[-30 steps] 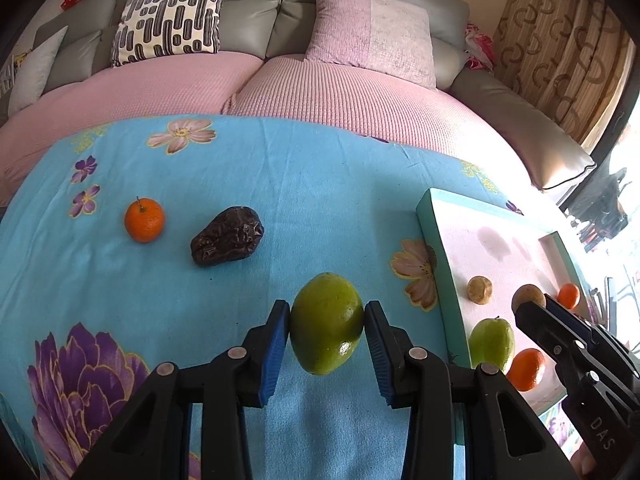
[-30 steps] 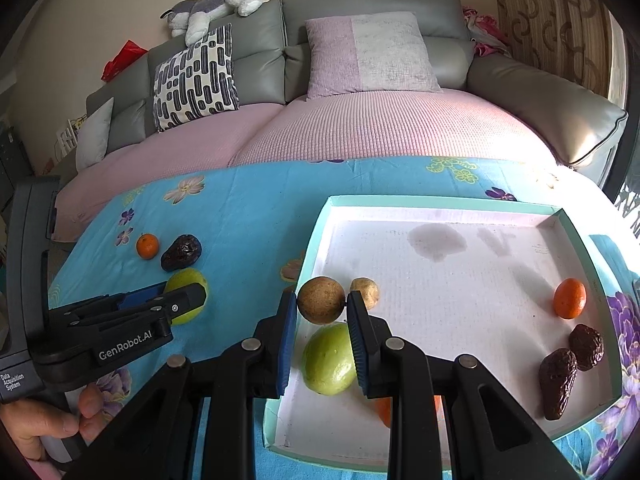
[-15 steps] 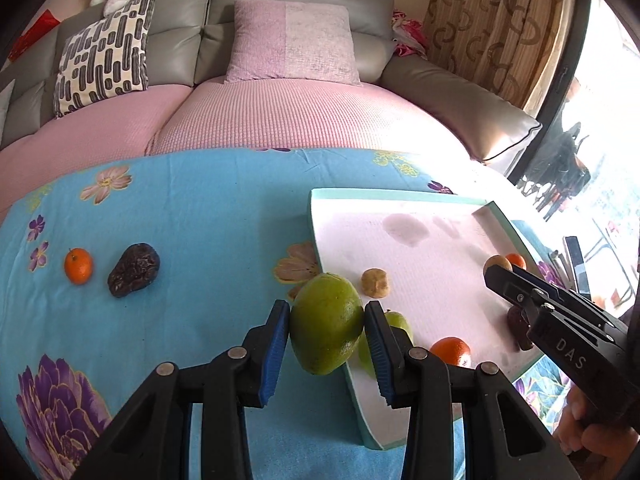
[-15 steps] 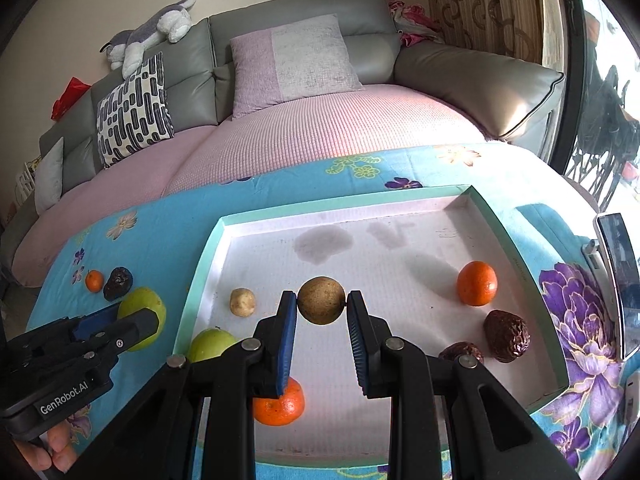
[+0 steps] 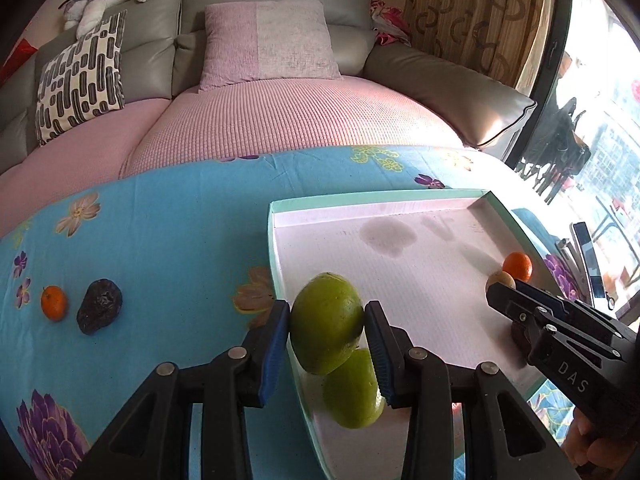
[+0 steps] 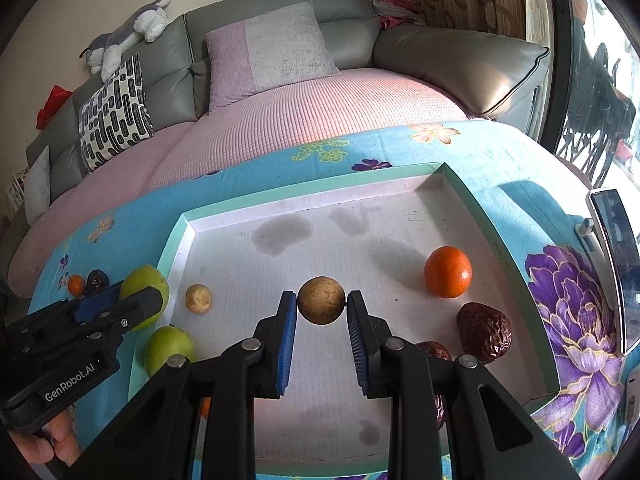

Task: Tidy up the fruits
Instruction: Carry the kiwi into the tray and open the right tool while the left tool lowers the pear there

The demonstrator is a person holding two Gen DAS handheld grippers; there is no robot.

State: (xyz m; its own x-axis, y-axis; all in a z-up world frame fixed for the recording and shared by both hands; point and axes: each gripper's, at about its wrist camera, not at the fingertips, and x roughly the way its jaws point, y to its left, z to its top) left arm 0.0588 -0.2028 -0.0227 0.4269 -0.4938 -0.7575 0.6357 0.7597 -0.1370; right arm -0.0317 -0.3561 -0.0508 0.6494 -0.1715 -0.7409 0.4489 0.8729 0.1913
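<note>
Landmark: shallow white tray with mint-green rim [image 6: 472,196] on the blue flowered desk cloth.
Far left of tray: small orange tangerine [image 5: 53,302] and dark wrinkled date [image 5: 99,306], not yet collected.
Left claw [image 5: 326,334]: closed on a large green oval fruit [image 5: 326,322], held above the tray's left rim, over another green fruit [image 5: 354,390], likely to group greens.
Right claw [image 6: 322,308]: clamped on a round tan fruit [image 6: 321,300], held over the tray's middle.
Right part of tray: orange tangerine [image 6: 448,272] beside brown dates [image 6: 484,332], sorted by kind.
</note>
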